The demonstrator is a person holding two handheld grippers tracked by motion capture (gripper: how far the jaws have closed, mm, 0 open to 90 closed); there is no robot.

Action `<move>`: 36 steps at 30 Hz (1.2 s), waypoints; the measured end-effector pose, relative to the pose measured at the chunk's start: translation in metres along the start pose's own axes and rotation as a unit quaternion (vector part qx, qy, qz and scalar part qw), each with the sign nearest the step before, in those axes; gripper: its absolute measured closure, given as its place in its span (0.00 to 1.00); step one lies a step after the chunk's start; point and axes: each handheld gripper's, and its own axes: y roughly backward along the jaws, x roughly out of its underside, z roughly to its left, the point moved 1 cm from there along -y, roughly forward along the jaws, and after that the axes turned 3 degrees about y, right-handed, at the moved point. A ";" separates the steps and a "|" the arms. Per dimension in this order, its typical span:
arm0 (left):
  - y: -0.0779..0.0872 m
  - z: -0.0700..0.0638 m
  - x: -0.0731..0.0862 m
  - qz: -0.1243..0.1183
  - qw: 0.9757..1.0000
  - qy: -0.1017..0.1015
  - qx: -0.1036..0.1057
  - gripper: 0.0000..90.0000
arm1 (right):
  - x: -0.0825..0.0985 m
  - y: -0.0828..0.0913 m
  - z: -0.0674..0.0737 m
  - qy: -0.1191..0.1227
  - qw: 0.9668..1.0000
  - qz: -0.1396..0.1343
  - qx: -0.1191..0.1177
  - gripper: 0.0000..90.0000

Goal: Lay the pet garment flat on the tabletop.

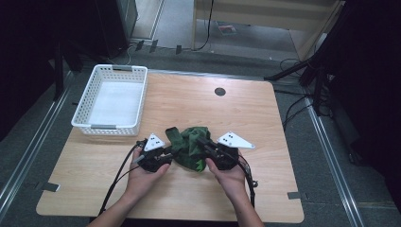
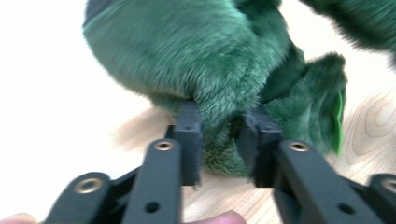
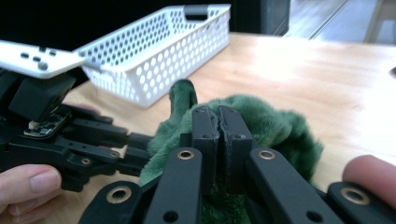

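A rumpled dark green plush cloth with a bright green edge (image 1: pixel 190 147) lies in a heap at lower centre of the high view, on the near half of the table. It looks light, soft and limp, with deep fuzzy pile, so it should bunch and sag rather than hold a shape; a pinch on a thick fold or a hem would likely hold better than a bite on loose pile.

The left gripper (image 2: pixel 219 135) sits at the heap's left side, its jaws set a little apart with a fold of plush squeezed between them, so it is grasping the cloth. The right gripper (image 3: pixel 218 135) comes in from the heap's right side. Its two pads stand pressed together above the fabric; whether a thin layer is caught between them cannot be told.

A white perforated plastic basket with grey handles (image 1: pixel 134 100) stands empty at upper left of the high view, well apart from the cloth. The light wooden table (image 1: pixel 265 118) has rounded corners and a small dark round grommet near its far edge. Around it are grey floor, metal rails, trailing cables and dark stands at the right.
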 end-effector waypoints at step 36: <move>0.039 0.034 -0.020 -0.054 0.998 0.029 0.024 0.93 | 0.021 -0.028 -0.013 0.026 0.987 0.133 0.091 0.51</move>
